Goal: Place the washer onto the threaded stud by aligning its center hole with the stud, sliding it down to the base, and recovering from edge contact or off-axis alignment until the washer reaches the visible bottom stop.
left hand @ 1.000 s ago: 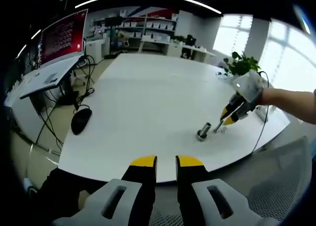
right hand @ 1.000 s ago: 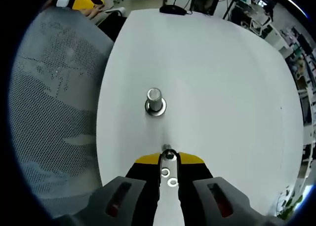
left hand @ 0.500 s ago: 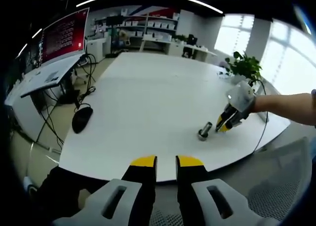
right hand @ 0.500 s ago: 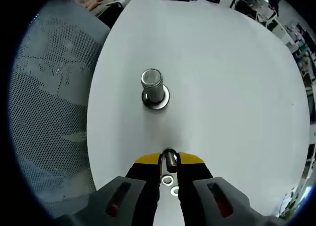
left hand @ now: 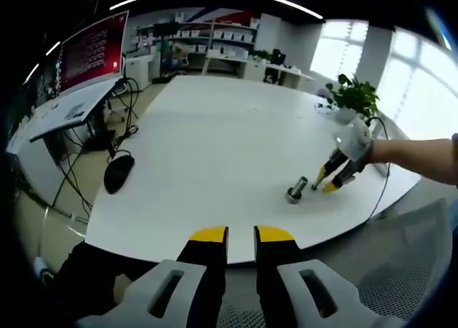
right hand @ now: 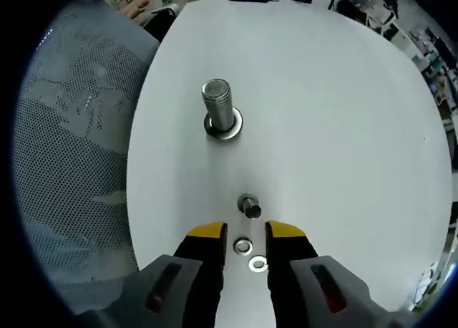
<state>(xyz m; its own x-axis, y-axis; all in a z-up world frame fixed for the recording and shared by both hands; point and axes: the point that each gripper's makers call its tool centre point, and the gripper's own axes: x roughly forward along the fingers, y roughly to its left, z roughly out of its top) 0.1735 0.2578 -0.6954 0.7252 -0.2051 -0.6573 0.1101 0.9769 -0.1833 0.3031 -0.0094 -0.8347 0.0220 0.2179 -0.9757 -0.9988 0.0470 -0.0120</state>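
While both claws hang above it, table: broad, smooth white top with a rounded edge.
Room: open office, red-lit monitor upper left in the left gripper view, potted plant upper right.
Chair: grey perforated mesh, left of the right gripper view.
Mouse: black, glossy, left table edge.
Left gripper: yellow-tipped jaws slightly parted, empty.
Right gripper: jaws spread, released.
Threaded stud: shiny ribbed metal cylinder, upright on a flanged base, upper centre.
Small metal piece: cylindrical, just beyond the jaw tips.
Washers: two flat silver rings on the table between the jaws, lower centre.
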